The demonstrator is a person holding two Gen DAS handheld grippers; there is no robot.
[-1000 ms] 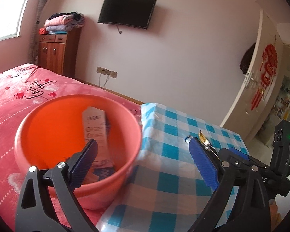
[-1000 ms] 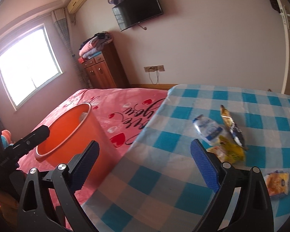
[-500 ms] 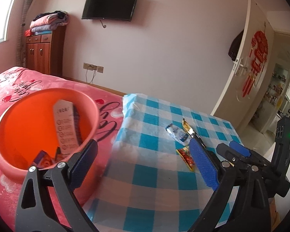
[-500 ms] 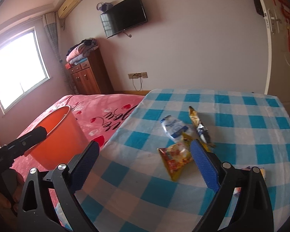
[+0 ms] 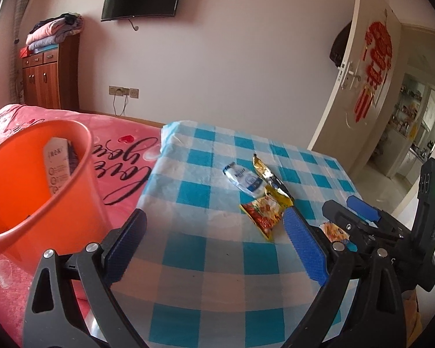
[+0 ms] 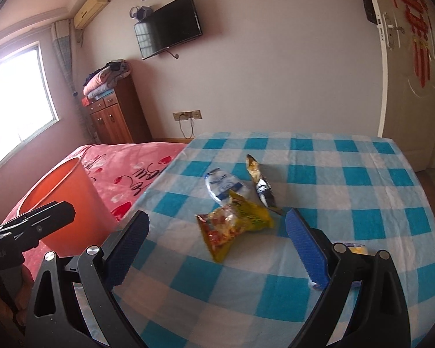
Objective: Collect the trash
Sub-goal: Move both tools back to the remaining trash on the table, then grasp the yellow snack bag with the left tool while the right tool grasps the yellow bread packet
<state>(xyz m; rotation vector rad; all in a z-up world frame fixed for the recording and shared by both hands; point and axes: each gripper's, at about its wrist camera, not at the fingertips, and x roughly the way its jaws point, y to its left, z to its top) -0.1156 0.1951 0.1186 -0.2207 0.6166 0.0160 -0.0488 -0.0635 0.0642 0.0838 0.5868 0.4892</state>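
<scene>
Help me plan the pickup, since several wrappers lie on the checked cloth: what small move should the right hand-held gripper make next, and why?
Probably ease the right hand-held gripper forward and down over the red-and-yellow snack packet. Its jaws are open and empty, and that packet is the nearest piece, lying almost centred between them. The white wrapper and gold wrapper lie farther back, and the orange bucket waits to the left.
</scene>
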